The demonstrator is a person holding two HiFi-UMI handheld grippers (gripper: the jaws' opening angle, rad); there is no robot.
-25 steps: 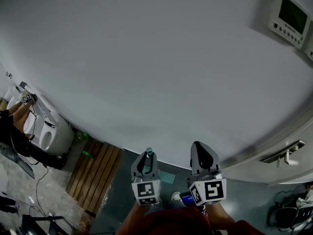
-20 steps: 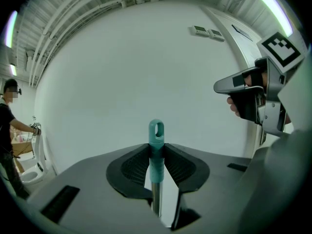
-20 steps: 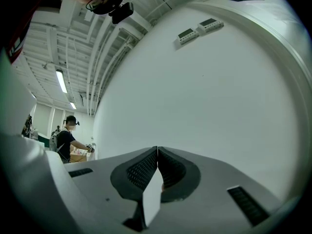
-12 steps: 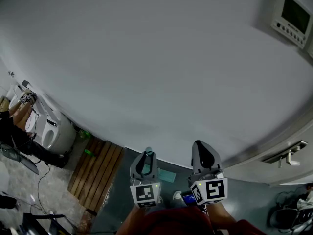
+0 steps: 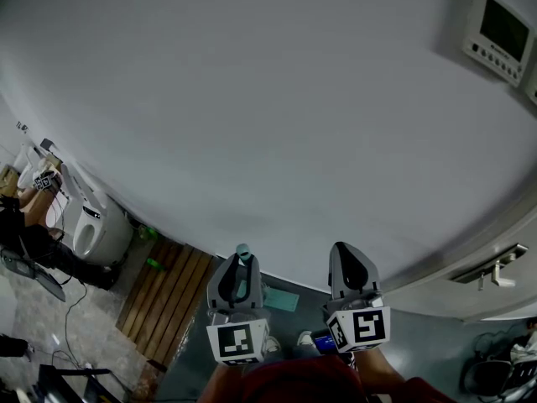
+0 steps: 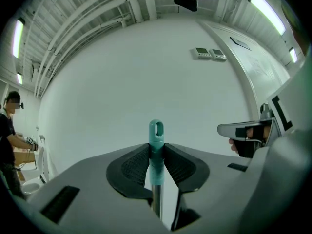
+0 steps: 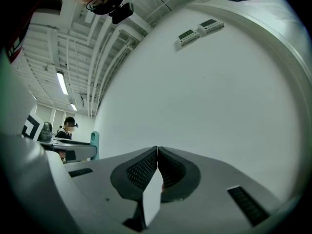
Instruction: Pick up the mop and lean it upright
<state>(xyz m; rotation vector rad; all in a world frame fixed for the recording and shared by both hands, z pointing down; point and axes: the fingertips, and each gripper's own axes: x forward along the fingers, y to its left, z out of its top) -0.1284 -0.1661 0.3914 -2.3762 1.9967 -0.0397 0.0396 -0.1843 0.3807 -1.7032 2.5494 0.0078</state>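
We hold the mop by its handle, a silvery metal pole with a teal plastic cap (image 6: pixel 156 130) pierced by a hanging hole. The left gripper (image 6: pixel 156 152) is clamped on it just below that cap, and the pole stands upright before the plain white wall (image 5: pixel 252 99). The mop's lower end is hidden beneath us. The right gripper (image 7: pixel 157 152) has its jaws pressed together on nothing and hangs beside the left one.

In our judgement the grip is the weak point. It sits so near the top that the long pole below can swing like a pendulum, or the smooth cap can slide through the ribbed pads. We cannot see the mop's foot, so it could snag the brown slatted wooden board (image 5: pixel 164 296) on the floor. Against so smooth a wall the cap may also skid sideways once released, and the closed right gripper offers no support.

Compared with a second ago, the left gripper's marker cube looms larger and lower in the head view. The teal cap stands nearer the wall's foot. The right gripper has not shifted.
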